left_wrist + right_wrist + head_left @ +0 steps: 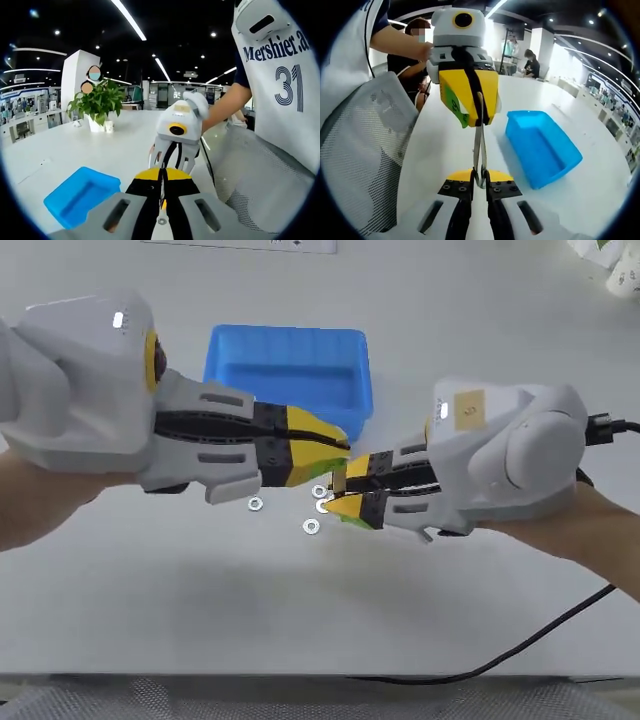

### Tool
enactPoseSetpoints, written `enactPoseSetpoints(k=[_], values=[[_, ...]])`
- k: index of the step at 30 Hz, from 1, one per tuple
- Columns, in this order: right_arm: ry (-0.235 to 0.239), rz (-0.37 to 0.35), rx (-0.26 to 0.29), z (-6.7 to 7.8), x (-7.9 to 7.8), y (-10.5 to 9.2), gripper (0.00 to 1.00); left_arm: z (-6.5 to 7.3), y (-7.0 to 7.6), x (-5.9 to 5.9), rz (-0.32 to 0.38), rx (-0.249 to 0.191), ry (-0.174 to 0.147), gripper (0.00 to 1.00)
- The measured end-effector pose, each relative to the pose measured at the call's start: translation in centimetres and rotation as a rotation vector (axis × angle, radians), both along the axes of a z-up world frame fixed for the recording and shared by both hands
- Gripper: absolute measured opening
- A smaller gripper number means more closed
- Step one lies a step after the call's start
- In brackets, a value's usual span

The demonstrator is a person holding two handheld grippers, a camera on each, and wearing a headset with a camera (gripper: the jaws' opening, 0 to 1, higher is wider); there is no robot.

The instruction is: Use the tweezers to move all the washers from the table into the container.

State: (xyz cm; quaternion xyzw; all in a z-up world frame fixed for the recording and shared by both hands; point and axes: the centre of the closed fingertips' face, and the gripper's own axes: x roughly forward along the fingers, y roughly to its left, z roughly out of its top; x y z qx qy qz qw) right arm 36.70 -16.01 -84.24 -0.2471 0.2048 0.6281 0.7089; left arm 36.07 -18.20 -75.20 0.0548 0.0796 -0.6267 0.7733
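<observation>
The blue rectangular plastic container [290, 380] shows a bare floor. Small metal washers [311, 527] lie on the white table [300, 620] just beside it. The left gripper [340, 445] and right gripper [338, 498] both clamp the slim steel tweezers [480, 145].

The left hand-held gripper [161, 175] has its yellow-tipped jaws pressed together on thin metal tweezers [162, 192]. Facing it, just beyond the tips, is the right hand-held gripper [172, 150], held by a person [280, 75] in a white numbered jersey. A blue container [82, 195] sits on the white surface [75, 150] at lower left, with a potted plant [97, 102] farther back.
</observation>
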Motion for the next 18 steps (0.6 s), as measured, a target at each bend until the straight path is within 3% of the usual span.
enactPoseSetpoints(k=[18], values=[[-0.117,0.001,0.022,4.6,2.5,1.7,0.1,4.4,1.6,1.7,0.009,0.02,-0.121,0.04]])
